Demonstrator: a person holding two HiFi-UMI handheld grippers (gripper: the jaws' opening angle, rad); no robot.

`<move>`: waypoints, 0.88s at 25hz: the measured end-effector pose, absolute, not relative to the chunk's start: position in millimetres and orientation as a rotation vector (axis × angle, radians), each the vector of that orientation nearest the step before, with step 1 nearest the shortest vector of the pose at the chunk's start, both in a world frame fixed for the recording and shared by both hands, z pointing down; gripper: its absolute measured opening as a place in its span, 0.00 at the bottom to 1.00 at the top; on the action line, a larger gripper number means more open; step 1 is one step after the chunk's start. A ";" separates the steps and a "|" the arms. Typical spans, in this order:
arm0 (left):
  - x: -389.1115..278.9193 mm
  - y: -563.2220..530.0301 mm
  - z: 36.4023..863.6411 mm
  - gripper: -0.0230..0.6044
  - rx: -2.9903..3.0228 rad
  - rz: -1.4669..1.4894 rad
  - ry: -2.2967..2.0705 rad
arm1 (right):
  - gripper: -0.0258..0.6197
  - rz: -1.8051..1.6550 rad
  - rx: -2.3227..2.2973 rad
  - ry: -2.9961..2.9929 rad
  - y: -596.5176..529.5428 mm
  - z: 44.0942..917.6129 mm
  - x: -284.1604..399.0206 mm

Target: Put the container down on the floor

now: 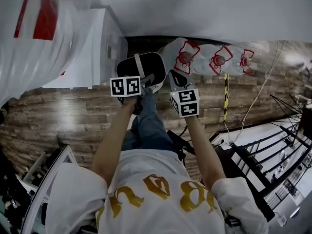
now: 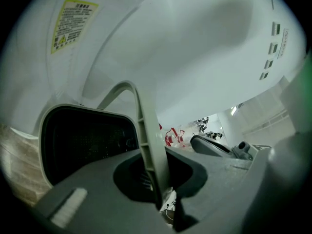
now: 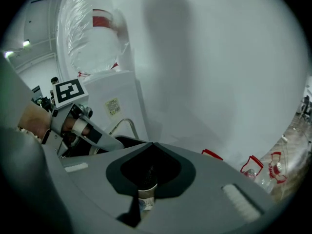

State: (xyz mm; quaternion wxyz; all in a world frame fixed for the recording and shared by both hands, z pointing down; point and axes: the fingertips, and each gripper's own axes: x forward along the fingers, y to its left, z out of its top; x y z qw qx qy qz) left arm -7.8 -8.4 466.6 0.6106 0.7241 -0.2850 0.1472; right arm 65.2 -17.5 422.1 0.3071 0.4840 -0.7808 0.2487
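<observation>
The container [image 1: 155, 62], a white-rimmed tub with a dark inside, hung from both tools in front of the person's legs [image 1: 146, 126]. It was over the wooden floor [image 1: 73, 111] near the foot of the wall, between a white cabinet [image 1: 100, 43] and a wrapped pack of bottles [image 1: 214, 60]. Whether its base had met the boards could not be told. The left tool [image 2: 163, 199] was clenched on the pale handle [image 2: 145, 135], which rose between its jaws. The right tool [image 3: 143, 194] was clamped on what looked like the container's rim, a pale edge with dark mesh behind it. Setting it down well probably called for lowering both tools at the same rate, so the tub stayed level and its base landed flat rather than on one corner. The rim grip could steady it against swinging on the handle, so that clamp was likely best kept firm until the floor took the weight. The landing spot needed to stay clear of the cabinet's corner, the bottle pack and the person's own feet. Only once the tub sat without rocking would it have been safe to open the jaws, perhaps the rim side first, then easing the handle down instead of letting it fall.
</observation>
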 end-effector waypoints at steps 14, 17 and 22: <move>-20.1 -17.5 548.6 0.08 1.612 0.400 -0.681 | 0.08 0.729 1.130 -2.066 -23.9 495.5 36.7; -22.2 -18.1 564.8 0.08 1.593 0.405 -0.691 | 0.08 0.737 1.109 -2.063 -25.5 509.2 34.5; -29.5 -19.9 594.5 0.08 1.575 0.431 -0.703 | 0.08 0.766 1.077 -2.040 -25.0 539.4 34.9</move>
